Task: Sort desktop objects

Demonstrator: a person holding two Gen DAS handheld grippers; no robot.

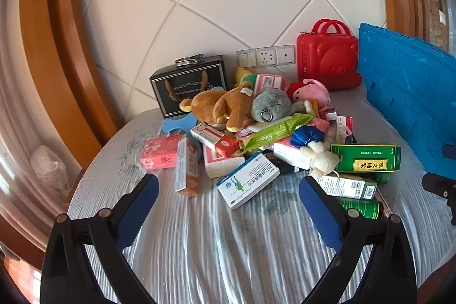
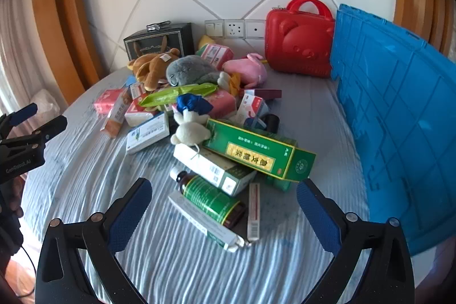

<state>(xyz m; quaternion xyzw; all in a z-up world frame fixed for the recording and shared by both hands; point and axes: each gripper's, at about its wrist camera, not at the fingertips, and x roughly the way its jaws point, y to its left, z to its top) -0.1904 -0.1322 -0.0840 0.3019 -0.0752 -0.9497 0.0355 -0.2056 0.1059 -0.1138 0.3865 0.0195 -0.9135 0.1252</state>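
Left fingers (image 1: 228, 207) spread wide, empty, right fingers (image 2: 225, 207) likewise released above green bottle (image 2: 212, 200), mixed pile (image 1: 256, 130) mid-bench (image 1: 199, 247), blue crate (image 2: 399, 118) right, red case (image 2: 299, 44) behind.

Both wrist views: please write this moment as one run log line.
left gripper: open, empty | right gripper: open, over brown glass bottle with green label | mixed pile: unsorted | blue plastic crate: right side

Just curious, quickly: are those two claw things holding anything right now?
Left gripper: open, holding nothing.
Right gripper: open, holding nothing.
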